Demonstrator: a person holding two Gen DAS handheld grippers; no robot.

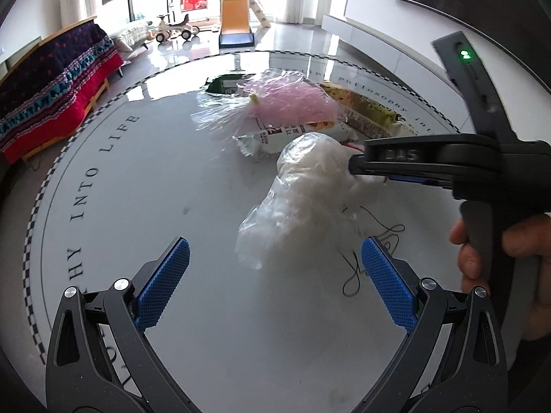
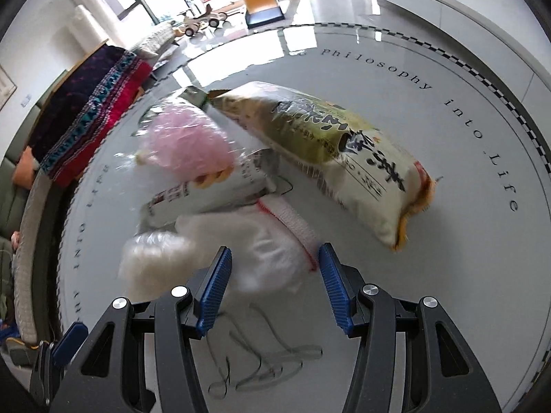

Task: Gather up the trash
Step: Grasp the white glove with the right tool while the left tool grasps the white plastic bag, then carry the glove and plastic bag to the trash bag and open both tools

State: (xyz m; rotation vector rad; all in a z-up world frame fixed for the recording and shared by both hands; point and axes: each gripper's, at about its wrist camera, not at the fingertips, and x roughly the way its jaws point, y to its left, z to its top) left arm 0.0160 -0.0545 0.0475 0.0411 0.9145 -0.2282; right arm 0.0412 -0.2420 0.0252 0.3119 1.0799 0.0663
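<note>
A white wad in clear plastic (image 1: 303,199) (image 2: 261,251) with a red-edged mesh end lies on the round white table (image 1: 137,179) (image 2: 447,241). My right gripper (image 2: 273,268) (image 1: 358,168) straddles its mesh end. Its jaws stand half apart, and I see no squeeze on the wad. My left gripper (image 1: 277,261) is open and empty just in front of the wad. Behind the wad lie a pink plastic bundle (image 1: 289,99) (image 2: 186,144), a silver snack packet (image 1: 292,134) (image 2: 206,192), a large yellow-green bag (image 1: 365,110) (image 2: 330,151) and a dark green packet (image 1: 224,84).
A person's hand (image 1: 499,251) grips the right gripper's handle. A black scrawl (image 1: 361,261) (image 2: 261,361) marks the table under the grippers. Beyond the table stand a sofa with a red and dark blanket (image 1: 51,96), a toy slide (image 1: 236,17) and a ride-on toy (image 1: 175,31).
</note>
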